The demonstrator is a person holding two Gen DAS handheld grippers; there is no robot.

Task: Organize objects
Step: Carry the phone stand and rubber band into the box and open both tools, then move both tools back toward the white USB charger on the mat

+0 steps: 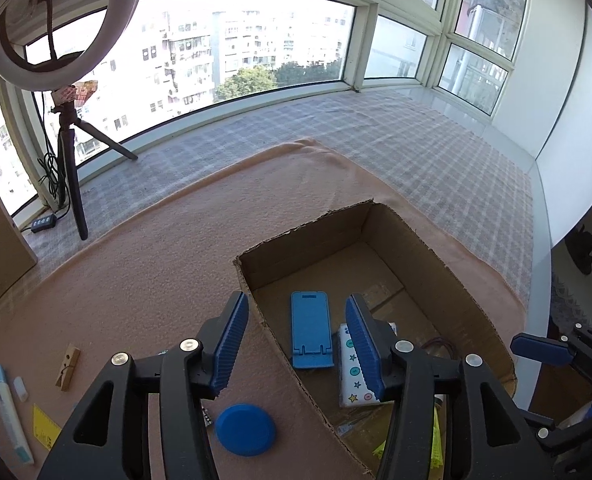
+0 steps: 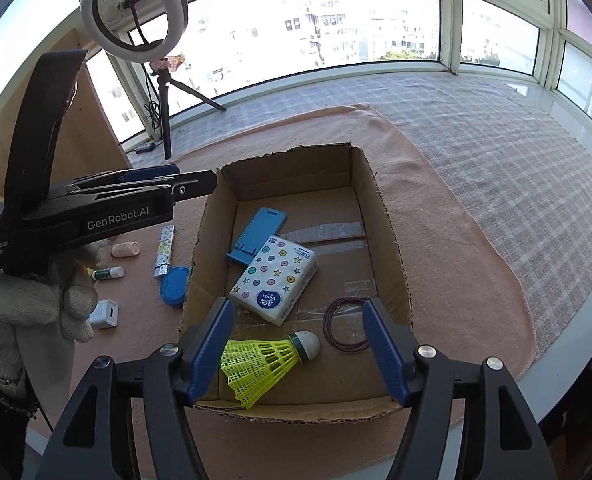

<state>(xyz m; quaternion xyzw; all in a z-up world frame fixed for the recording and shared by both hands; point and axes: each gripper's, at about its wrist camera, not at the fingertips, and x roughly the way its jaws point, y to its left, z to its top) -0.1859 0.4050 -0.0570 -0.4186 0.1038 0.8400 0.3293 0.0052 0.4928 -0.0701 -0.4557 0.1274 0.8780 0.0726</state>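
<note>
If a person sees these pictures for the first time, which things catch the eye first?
The open cardboard box in the middle of the pink cloth draws the eye. Inside it, a bright yellow shuttlecock lies near the front wall, with a star-patterned tissue pack and a blue phone stand behind it. A white ring light stands by the window.

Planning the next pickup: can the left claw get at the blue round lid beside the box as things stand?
Probably yes. The left claw is open and empty, and the blue round lid lies uncovered on the cloth outside the cardboard box wall.
</note>
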